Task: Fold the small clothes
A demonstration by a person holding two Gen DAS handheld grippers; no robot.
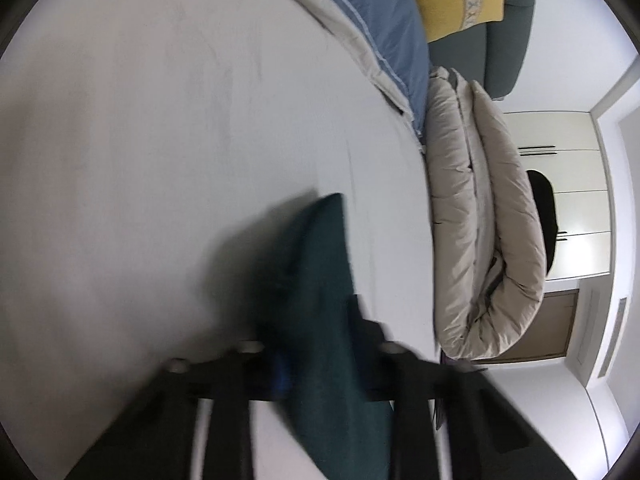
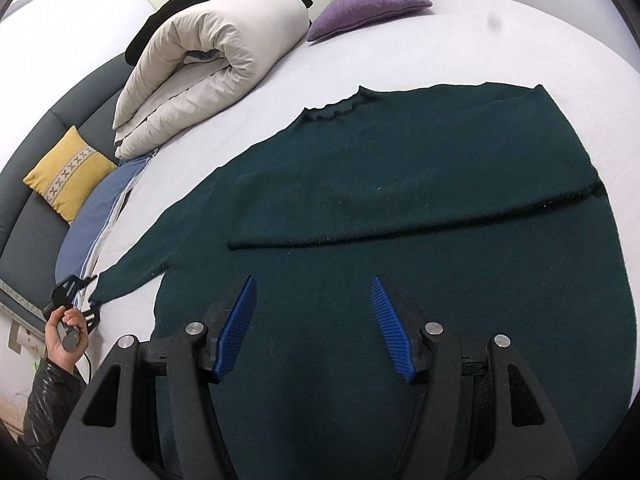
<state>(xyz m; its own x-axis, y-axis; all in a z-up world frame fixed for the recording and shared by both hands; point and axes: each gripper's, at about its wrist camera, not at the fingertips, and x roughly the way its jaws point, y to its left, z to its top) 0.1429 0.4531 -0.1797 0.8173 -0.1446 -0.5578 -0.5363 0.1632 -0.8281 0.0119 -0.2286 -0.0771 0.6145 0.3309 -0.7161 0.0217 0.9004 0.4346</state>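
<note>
Bare sheet beyond sweater; rolled duvet alongside.

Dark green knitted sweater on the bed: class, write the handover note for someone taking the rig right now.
Left claw: shut on the cuff of the dark green knitted sweater; that sleeve stretches out to the side.
Right claw: open, empty, above the sweater's lower body.
Sweater lies flat on the white bed sheet.
Done: the other sleeve is folded across the chest.
Left: probably fold the held sleeve in, then fold the body.

L fingers blurred behind sleeve; sweater hem cut off
</note>
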